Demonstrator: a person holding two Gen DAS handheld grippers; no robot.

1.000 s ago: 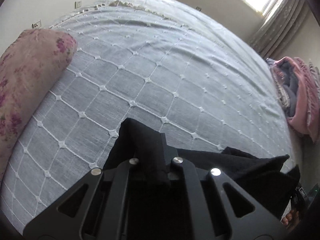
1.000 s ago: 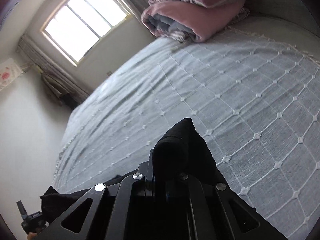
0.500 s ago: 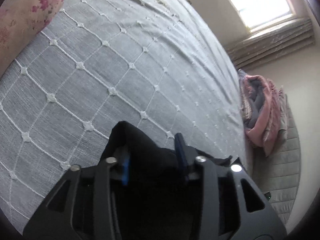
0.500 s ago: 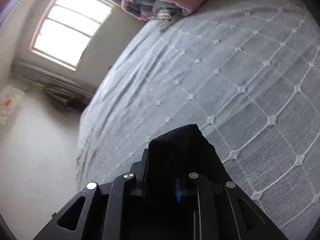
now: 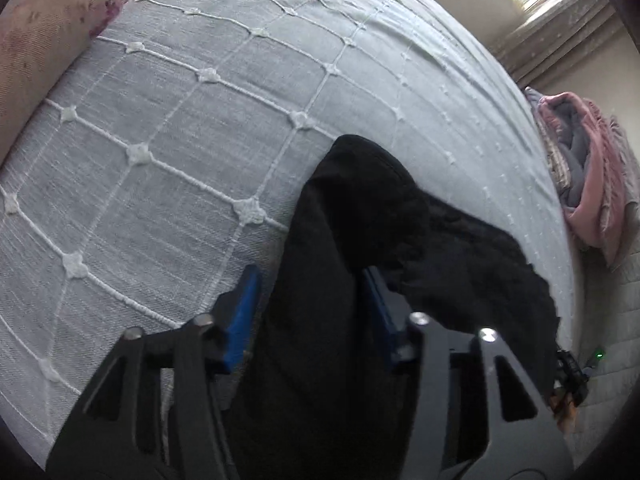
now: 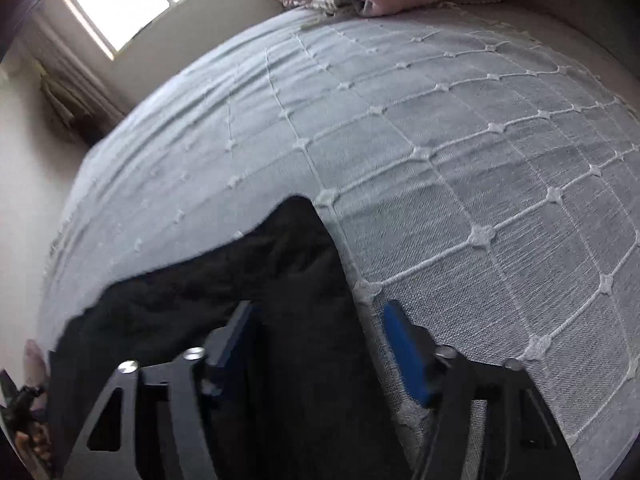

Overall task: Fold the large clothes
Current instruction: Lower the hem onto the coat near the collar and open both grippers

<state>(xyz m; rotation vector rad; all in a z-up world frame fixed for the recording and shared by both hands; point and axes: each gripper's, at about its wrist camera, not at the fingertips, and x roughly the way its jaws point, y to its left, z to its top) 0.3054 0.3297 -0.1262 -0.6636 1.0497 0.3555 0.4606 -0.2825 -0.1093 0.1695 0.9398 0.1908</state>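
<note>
The black garment [image 5: 360, 216] is lying on the bed [image 5: 180, 128], stretching crosswise between the two claws, one end at each, so neither hand is nearer. The left claw [image 5: 312, 304] is standing spread, blue pads clear of the cloth bunched between them; the right claw [image 6: 320, 344] is likewise spread wide, cloth lying slack against its left pad, gripping nothing. Both ends look released onto the bed.
</note>
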